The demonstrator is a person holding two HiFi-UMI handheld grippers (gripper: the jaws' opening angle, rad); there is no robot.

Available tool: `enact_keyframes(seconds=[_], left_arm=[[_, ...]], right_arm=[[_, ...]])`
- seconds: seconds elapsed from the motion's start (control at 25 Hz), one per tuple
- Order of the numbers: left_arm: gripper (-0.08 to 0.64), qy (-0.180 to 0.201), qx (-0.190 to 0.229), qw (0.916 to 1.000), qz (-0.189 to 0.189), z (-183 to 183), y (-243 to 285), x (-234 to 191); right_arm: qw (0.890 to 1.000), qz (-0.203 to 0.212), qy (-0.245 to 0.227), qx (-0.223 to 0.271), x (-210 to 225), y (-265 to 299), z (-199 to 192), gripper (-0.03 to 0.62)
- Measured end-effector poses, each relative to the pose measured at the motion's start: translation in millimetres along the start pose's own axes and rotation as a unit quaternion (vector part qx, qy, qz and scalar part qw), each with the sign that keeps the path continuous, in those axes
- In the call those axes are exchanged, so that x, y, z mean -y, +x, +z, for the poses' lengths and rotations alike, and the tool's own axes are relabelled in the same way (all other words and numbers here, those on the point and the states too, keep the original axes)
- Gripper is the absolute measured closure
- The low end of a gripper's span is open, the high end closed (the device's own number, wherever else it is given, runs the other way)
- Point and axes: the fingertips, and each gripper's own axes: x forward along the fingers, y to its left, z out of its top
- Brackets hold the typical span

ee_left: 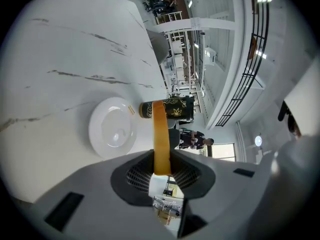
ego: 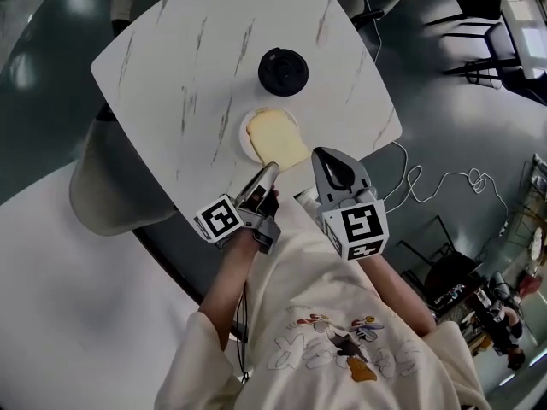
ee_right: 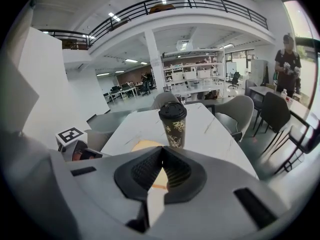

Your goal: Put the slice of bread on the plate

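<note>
Your left gripper has its jaws closed on the near edge of the slice of bread, and in the left gripper view the slice runs edge-on straight out from between the pads. From the head view the slice hangs over the white plate and covers most of it, with only a strip of rim showing at the left. In the left gripper view the plate's bare dish sits off to one side of the slice with a gap between them, so the bread looks clear of the plate rather than lying in it. Your right gripper is just beside the slice's near right corner. Its jaws meet at the tips and grip nothing, and whether they touch the bread cannot be told. A black paper cup with a gold pattern and a black lid stands upright on the white marbled surface just beyond the plate, near it but apart. Both grippers are over the near corner of the surface, side by side, left one lower in the head view.
</note>
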Motion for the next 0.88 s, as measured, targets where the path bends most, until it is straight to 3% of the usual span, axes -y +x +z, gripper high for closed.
enact_keyframes(seconds=[0.2,0.64,0.88], left_arm=[[0.462,0.004,-0.009,0.9994,0.032,1,2,-21],[0.462,0.006,-0.007,0.9999,0.012,6,20,-43],[0.462,0.043,0.004,0.9982,0.043,14,28,-56]], right_arm=[[1.0,-0.003,0.005,-0.017,-4,18,-14,0.588],[0.998,-0.007,0.017,-0.055,-1,46,-47,0.588],[0.997,-0.004,0.022,-0.067,-5,50,-60,0.588]])
